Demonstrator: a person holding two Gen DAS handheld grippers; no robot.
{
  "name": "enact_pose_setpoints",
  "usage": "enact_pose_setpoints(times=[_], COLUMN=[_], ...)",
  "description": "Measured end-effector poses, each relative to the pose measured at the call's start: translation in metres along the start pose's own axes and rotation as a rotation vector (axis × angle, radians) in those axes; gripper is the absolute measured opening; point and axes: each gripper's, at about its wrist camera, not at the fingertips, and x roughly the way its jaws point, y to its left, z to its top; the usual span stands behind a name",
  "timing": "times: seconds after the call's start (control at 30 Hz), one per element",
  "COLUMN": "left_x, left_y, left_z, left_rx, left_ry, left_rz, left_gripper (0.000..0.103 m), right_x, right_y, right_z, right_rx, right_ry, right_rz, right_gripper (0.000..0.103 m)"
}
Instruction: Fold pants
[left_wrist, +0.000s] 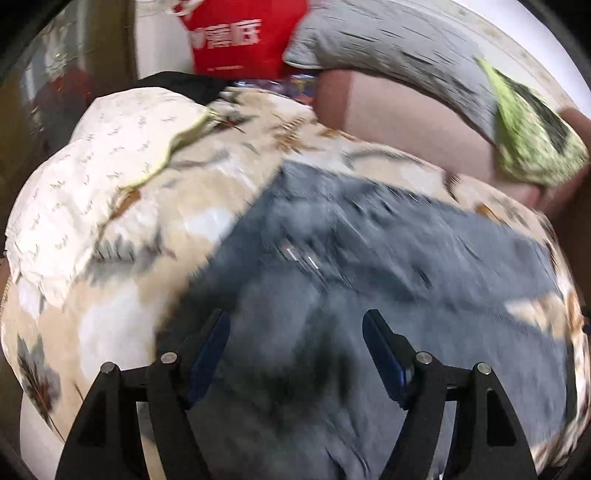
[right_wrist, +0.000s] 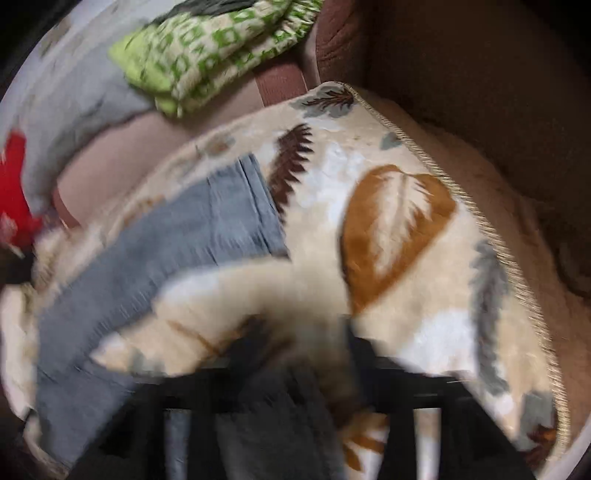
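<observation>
Grey-blue pants (left_wrist: 369, 266) lie spread on a cream blanket with a leaf pattern (left_wrist: 122, 229). My left gripper (left_wrist: 295, 325) hovers over the pants with its two blue-padded fingers wide apart and nothing between them. In the right wrist view the pants (right_wrist: 166, 240) run from the lower left up to a hem at the centre. My right gripper (right_wrist: 295, 343) is low in that view and heavily blurred; grey cloth and blanket lie over and between its black fingers, and I cannot tell how the jaws stand.
A green-and-white patterned cloth (right_wrist: 214, 48) and a grey pillow (left_wrist: 388, 48) lie behind the blanket. A red bag (left_wrist: 240, 33) stands at the back. A brown sofa arm (right_wrist: 461, 74) rises on the right, past the blanket's fringed edge (right_wrist: 491, 229).
</observation>
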Motion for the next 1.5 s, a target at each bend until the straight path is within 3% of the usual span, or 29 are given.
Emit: enact_pose_setpoints(times=[0.13,0.27,0.33,0.37,0.4,0.43,0.63,0.7,0.77,0.87,0.9,0.93,1.0,1.03,1.1,1.23,1.33,1.5], left_x=[0.028,0.057,0.075,0.086,0.093,0.099,0.102,0.096,0.083,0.073,0.076,0.083,0.119,0.125,0.119,0.101,0.099,0.127], left_y=[0.015,0.014,0.011,0.01,0.01,0.012,0.019,0.02,0.018,0.003,-0.003,-0.008,-0.011,-0.008,-0.001,0.021,0.043,0.055], left_z=[0.034,0.056,0.06,0.06,0.059,0.058,0.059,0.063,0.068,0.075,0.077,0.076,0.068,0.066,0.069,0.09,0.117,0.154], left_rx=[-0.064,-0.077,-0.057,-0.044,-0.042,-0.045,-0.069,-0.079,-0.086,-0.02,0.013,0.038,0.076,0.073,0.037,-0.083,-0.157,-0.232], left_ry=[-0.001,0.011,0.05,0.088,0.11,0.125,0.131,0.123,0.088,0.05,0.056,0.079,0.25,0.262,0.216,0.151,0.116,0.151], left_rz=[0.053,0.079,0.095,0.119,0.133,0.131,0.103,0.108,0.111,0.107,0.119,0.136,0.132,0.126,0.096,-0.011,-0.064,-0.194], left_gripper=[0.075,0.075,0.075,0.075,0.075,0.075,0.078,0.077,0.077,0.078,0.079,0.083,0.086,0.088,0.088,0.088,0.088,0.086], right_x=[0.032,0.071,0.091,0.092,0.09,0.087,0.021,0.027,0.057,0.062,0.059,0.055,0.041,0.034,0.029,0.062,0.094,0.122], right_y=[0.014,0.032,0.041,0.045,0.049,0.051,0.05,0.044,0.029,0.018,0.019,0.021,0.021,0.019,0.014,0.024,0.041,0.046], right_z=[0.038,0.048,0.047,0.045,0.044,0.043,0.039,0.029,0.013,0.008,0.011,0.015,0.026,0.034,0.051,0.085,0.097,0.091], right_rx=[0.056,0.025,-0.008,-0.029,-0.052,-0.061,-0.124,-0.162,-0.152,-0.11,-0.111,-0.121,-0.13,-0.106,-0.045,-0.032,-0.058,-0.091], right_ry=[0.013,0.105,0.162,0.159,0.164,0.17,0.09,0.116,0.213,0.18,0.193,0.193,0.14,0.105,0.058,0.076,0.098,0.144], right_rz=[0.037,-0.024,-0.061,-0.1,-0.101,-0.1,-0.128,-0.176,-0.219,-0.173,-0.159,-0.15,-0.161,-0.148,-0.089,-0.006,-0.018,-0.04], right_gripper=[0.072,0.067,0.041,0.033,0.02,0.019,0.019,0.02,0.021,0.032,0.045,0.061,0.062,0.063,0.063,0.064,0.064,0.064])
